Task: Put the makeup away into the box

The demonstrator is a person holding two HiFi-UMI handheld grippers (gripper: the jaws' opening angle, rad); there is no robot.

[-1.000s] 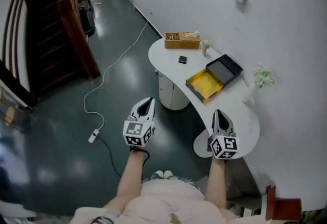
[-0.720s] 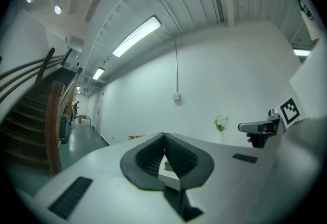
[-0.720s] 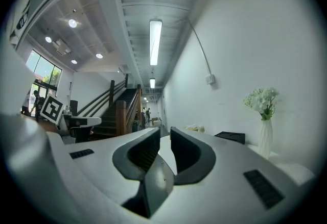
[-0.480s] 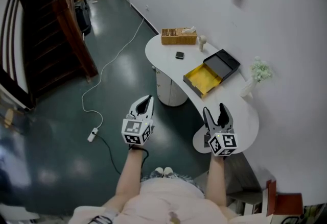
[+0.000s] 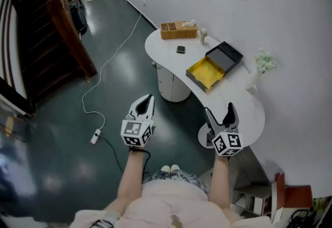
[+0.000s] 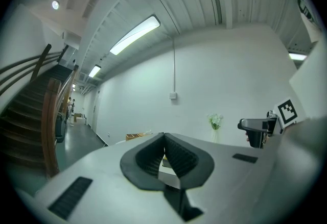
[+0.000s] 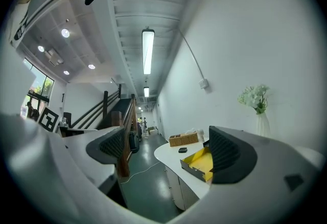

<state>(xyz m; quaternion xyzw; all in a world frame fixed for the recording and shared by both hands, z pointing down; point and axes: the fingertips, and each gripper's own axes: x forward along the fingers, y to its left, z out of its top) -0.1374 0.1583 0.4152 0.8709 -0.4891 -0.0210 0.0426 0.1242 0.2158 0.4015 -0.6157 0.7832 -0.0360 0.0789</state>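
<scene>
One counter point(image 5: 244, 112) carries one open box point(image 5: 206, 72), one basket point(image 5: 174, 30), one small black case point(image 5: 180, 49), one small pale object point(image 5: 203, 35) and one vase point(image 5: 253, 80) of flowers. Two claws show: left claw point(image 5: 149, 98), right claw point(image 5: 220, 109). One cable point(image 5: 104, 74) lies on the floor.

The right gripper point(image 5: 220, 110) is opening: its jaws, together a second ago, are now standing wide apart with nothing between them. The head view is shifting, so the table point(image 5: 161, 48), box point(image 5: 206, 72) and basket point(image 5: 178, 30) are sliding up and slightly left in the frame.
</scene>
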